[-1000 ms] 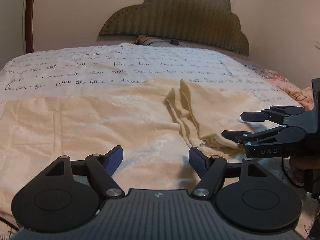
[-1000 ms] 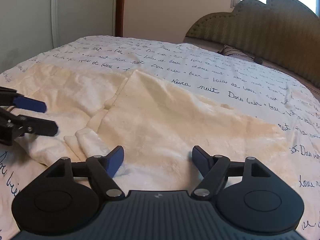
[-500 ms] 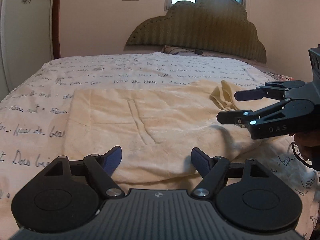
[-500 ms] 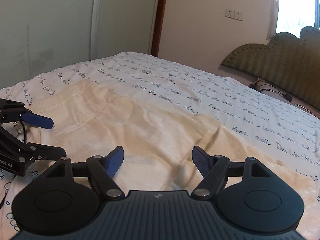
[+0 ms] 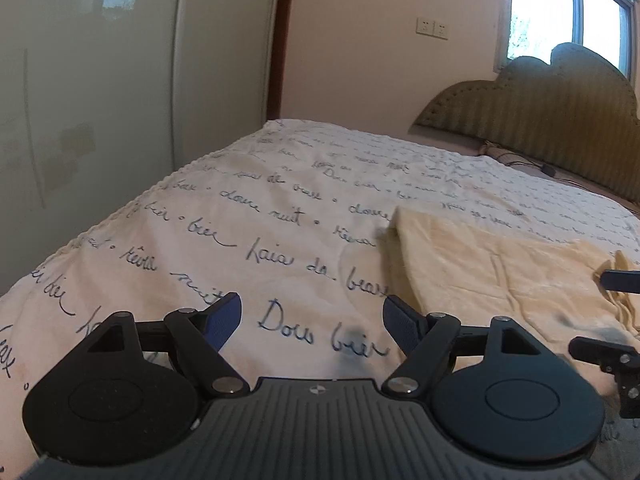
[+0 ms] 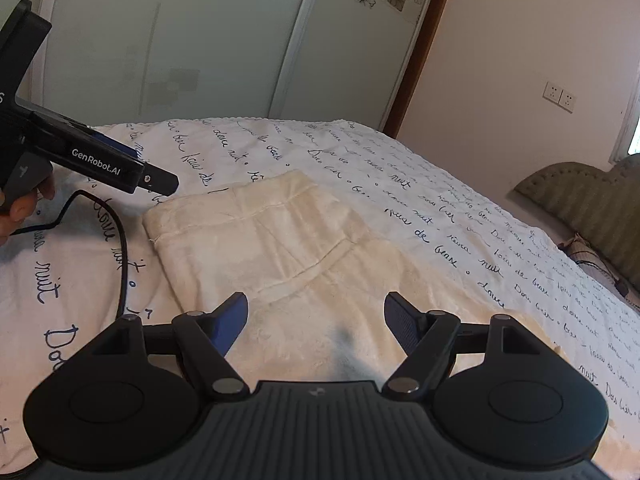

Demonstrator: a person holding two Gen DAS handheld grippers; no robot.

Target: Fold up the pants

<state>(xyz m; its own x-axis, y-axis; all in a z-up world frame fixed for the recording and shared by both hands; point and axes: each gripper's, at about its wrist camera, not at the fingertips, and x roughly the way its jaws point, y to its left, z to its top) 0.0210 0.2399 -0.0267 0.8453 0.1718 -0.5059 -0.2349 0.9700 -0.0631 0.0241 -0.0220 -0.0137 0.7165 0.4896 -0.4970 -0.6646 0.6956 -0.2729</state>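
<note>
One pair of cream pants point(image 6: 280, 256), lying flat on the bed point(image 6: 420, 200), spread lengthwise toward the headboard point(image 6: 592, 196). Waistband end: farthest from the headboard, edges squared, seam lines visible. Condition: legs appear laid one over the other, so a first lengthwise fold looks done, though the layering cannot be confirmed from these views. Far end of the garment: a small bunched fold of cloth point(image 5: 624, 292) shows on the headboard side, not yet smoothed. Remaining, by judgement: bring the leg end over toward the waistband, flatten, possibly fold once more.

Two handheld grippers. Left gripper point(image 5: 312, 320): jaws spread wide, nothing between them, hovering over bare bedspread just beside the waistband end of the pants, away from the headboard. Right gripper point(image 6: 316, 316): jaws likewise wide apart and empty, poised above the middle of the pants, not touching cloth as far as can be told.

Surface: white bedspread printed with dark cursive script, lightly rumpled, soft; a black cable point(image 6: 120, 264) trails across it near the waistband.

Room: olive padded headboard with scalloped top; striped pillow point(image 5: 500, 150) at its foot; window point(image 5: 560, 12) above; wall sockets point(image 6: 559, 97) beside it; sliding wardrobe doors point(image 6: 180, 40) with flower decals at the opposite end.
</note>
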